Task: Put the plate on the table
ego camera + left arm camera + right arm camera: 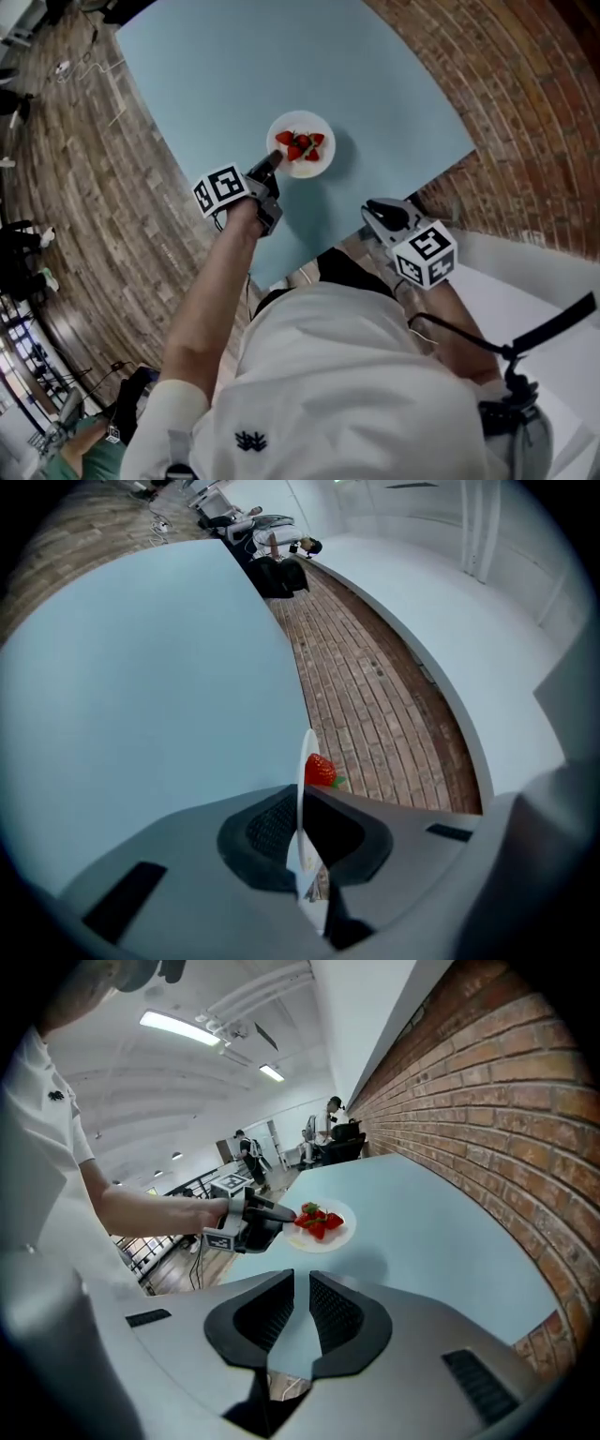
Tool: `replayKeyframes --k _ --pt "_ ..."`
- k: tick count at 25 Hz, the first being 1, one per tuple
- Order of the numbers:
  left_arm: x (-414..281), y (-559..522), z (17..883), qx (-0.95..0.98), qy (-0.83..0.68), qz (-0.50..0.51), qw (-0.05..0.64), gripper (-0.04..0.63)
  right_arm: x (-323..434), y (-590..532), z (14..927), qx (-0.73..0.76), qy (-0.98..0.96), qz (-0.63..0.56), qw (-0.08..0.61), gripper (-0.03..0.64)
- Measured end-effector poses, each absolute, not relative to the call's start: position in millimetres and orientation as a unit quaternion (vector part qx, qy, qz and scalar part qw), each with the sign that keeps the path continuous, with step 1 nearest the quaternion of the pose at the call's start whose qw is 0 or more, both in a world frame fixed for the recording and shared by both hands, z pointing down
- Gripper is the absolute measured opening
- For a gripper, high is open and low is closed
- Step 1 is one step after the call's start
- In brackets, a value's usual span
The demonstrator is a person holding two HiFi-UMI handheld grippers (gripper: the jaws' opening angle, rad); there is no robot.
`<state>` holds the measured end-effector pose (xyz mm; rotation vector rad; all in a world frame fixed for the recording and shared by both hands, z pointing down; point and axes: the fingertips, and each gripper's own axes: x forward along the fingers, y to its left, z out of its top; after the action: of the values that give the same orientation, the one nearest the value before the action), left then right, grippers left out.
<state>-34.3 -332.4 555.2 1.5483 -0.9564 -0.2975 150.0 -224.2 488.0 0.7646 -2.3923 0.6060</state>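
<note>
Left tongs point(274, 160) pinching plate point(314, 168) rim, right tongs point(301, 1309) — narrowly apart, empty

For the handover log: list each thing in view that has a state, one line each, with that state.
plate: level, clamped by its rim, apparently lifted above the table, going by its offset shadow.
strawberries: piled on the plate.
left gripper: shut on the plate's rim.
right gripper: jaws slightly apart, empty, clear of the plate.
</note>
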Motion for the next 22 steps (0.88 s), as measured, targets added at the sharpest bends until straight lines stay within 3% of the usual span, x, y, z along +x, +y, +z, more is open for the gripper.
replayKeyframes --k 13,22 --pt "-32.4 -428.7 634.9 0.599 -0.451 -0.155 0.643 0.011 188.5 -286.5 528.3 0.251 -0.876 0.261 0.318 0.051" --pt "-48.1 -432.5 651.9 0.596 -0.475 -0.1 0.639 0.013 175.5 -302.9 535.7 0.226 -0.879 0.266 0.326 0.051"
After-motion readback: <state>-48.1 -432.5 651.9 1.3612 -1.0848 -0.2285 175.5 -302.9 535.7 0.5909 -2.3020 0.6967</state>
